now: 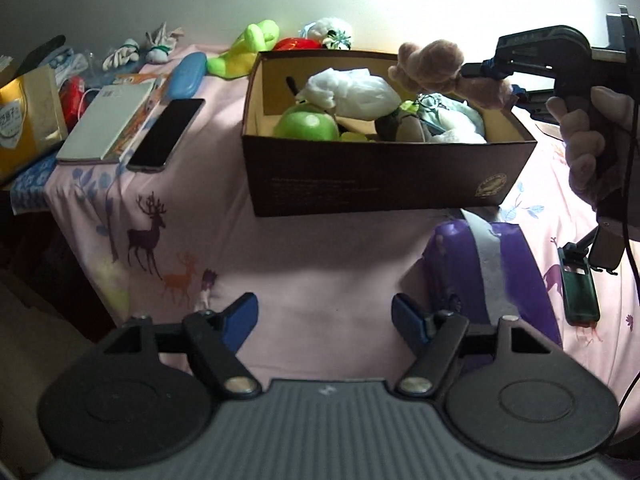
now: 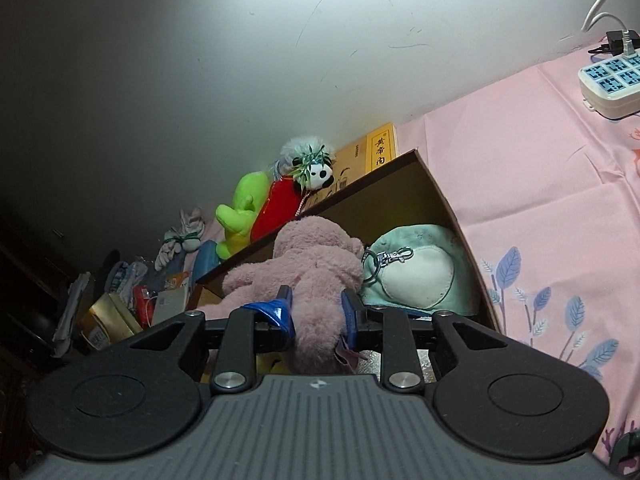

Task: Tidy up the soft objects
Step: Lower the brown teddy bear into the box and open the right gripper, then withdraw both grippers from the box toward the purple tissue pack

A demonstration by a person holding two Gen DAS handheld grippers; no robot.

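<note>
Here the right gripper [image 2: 316,314] is clamped on the pink plush [image 2: 316,276], its blue pads pressed into the fur on both sides. The plush runs lengthwise away from the fingers, its head end beyond the tips and its tail end back toward the gripper body. It hangs above the right end of the box [image 1: 384,176], with the near wall just below the fingertips and the open cavity straight ahead and below. In my judgement, the coming move depends on this: the plush must clear the rim, then drop forward and down from the fingers.

The left gripper [image 1: 324,318] stands open and empty, over bare pink cloth [image 1: 320,272], with the box well ahead of its fingertips. The right hand [image 1: 588,136] is therefore the nearer one.

Inside the box, beyond the right fingers, a mint pouch [image 2: 416,276] with a keyring clip lies just right of the plush.

Writing: the box front carries a gold round emblem [image 1: 491,186] and faint lines of text, too small to read. A yellow book [image 2: 378,152] behind the box shows Chinese characters, partly cut off. A yellow carton [image 1: 28,120] far left of the left fingers bears Chinese print, only partly legible.
</note>
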